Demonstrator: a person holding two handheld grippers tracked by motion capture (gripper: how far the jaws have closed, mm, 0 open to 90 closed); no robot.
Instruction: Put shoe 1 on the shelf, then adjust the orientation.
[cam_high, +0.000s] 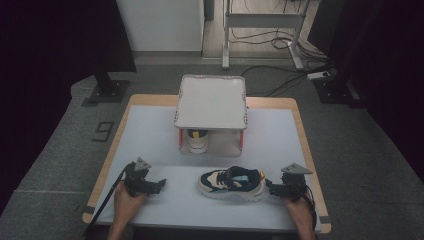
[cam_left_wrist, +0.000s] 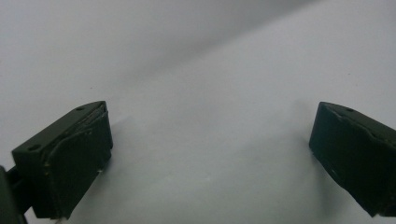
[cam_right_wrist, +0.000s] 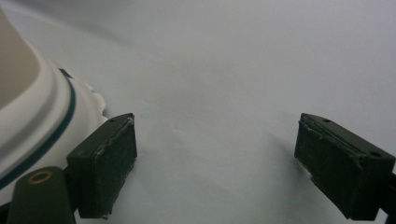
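Note:
A cream, tan and navy sneaker (cam_high: 231, 183) lies on its sole at the front middle of the white table mat (cam_high: 150, 135), toe to the left. My right gripper (cam_high: 270, 189) rests low just beside its heel. In the right gripper view its jaws stand wide apart (cam_right_wrist: 215, 158) over bare mat, and the sneaker's white sole (cam_right_wrist: 32, 121) lies outside the left jaw. My left gripper (cam_high: 161, 184) sits at the front left, well apart from the toe, open (cam_left_wrist: 210, 154) with nothing between its jaws. A second sneaker (cam_high: 198, 140) stands under a small white shelf (cam_high: 211, 102).
The shelf on red-and-white legs stands at the back middle of the table. The wooden table rim (cam_high: 305, 145) frames the mat. Beyond the table are a white desk frame (cam_high: 262, 22), floor cables (cam_high: 280, 80) and dark stand bases (cam_high: 107, 90).

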